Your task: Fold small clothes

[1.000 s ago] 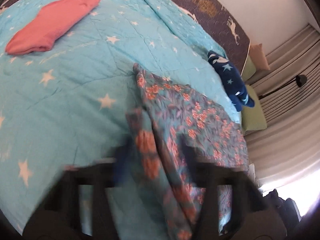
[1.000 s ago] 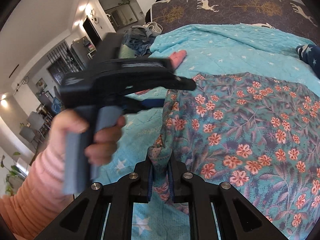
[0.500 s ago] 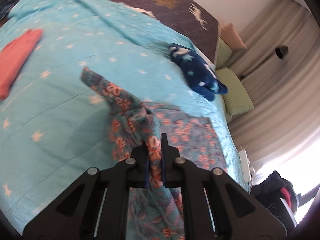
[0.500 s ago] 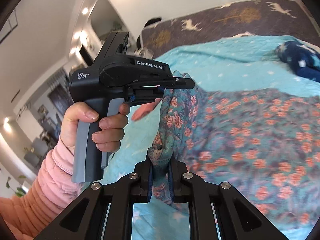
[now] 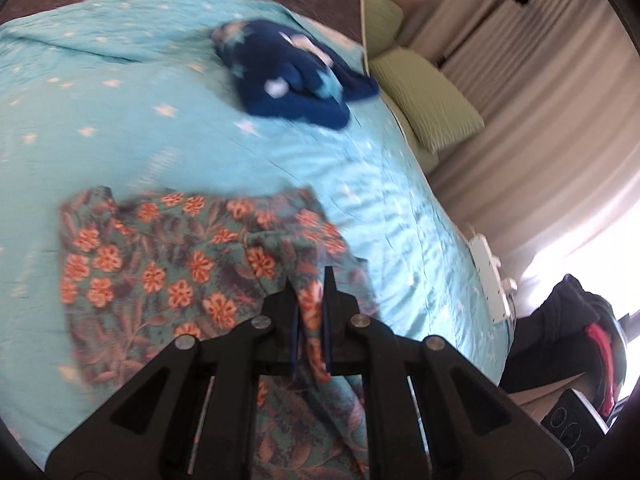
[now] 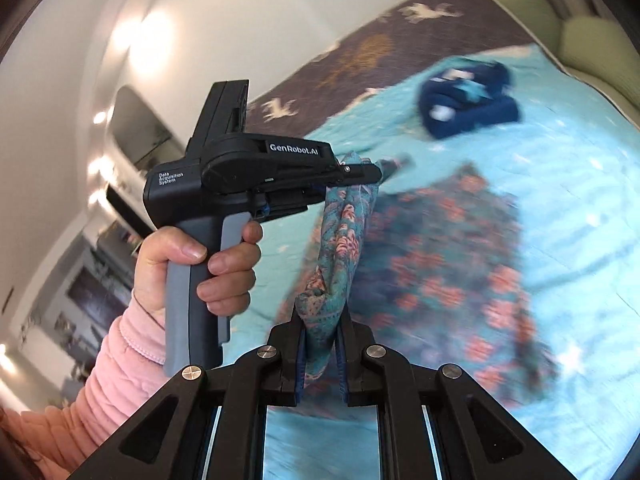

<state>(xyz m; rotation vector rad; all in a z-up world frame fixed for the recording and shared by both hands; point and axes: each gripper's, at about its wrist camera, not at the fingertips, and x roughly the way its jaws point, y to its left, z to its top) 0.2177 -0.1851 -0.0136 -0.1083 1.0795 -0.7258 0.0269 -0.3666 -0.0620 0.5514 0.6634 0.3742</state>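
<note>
A teal floral garment [image 5: 168, 272] with orange flowers lies partly on the star-patterned turquoise bedspread [image 5: 120, 128]. My left gripper [image 5: 311, 280] is shut on one edge of it, lifted above the bed. My right gripper [image 6: 322, 320] is shut on another edge of the floral garment [image 6: 440, 264]. In the right wrist view the left gripper [image 6: 368, 174] is held up by a hand in a pink sleeve, with cloth hanging taut between the two grippers. The rest of the garment drapes over the bed, blurred.
A folded navy star-print garment [image 5: 292, 76] lies further back on the bed, also in the right wrist view [image 6: 468, 100]. Green pillows [image 5: 428, 104] and curtains stand past the bed's right edge. A dark bag [image 5: 568, 320] sits on the floor beside the bed.
Both grippers have lifted the gripped edge and swung it to the right over the garment, toward the navy garment. The pink garment has left the left wrist view.
</note>
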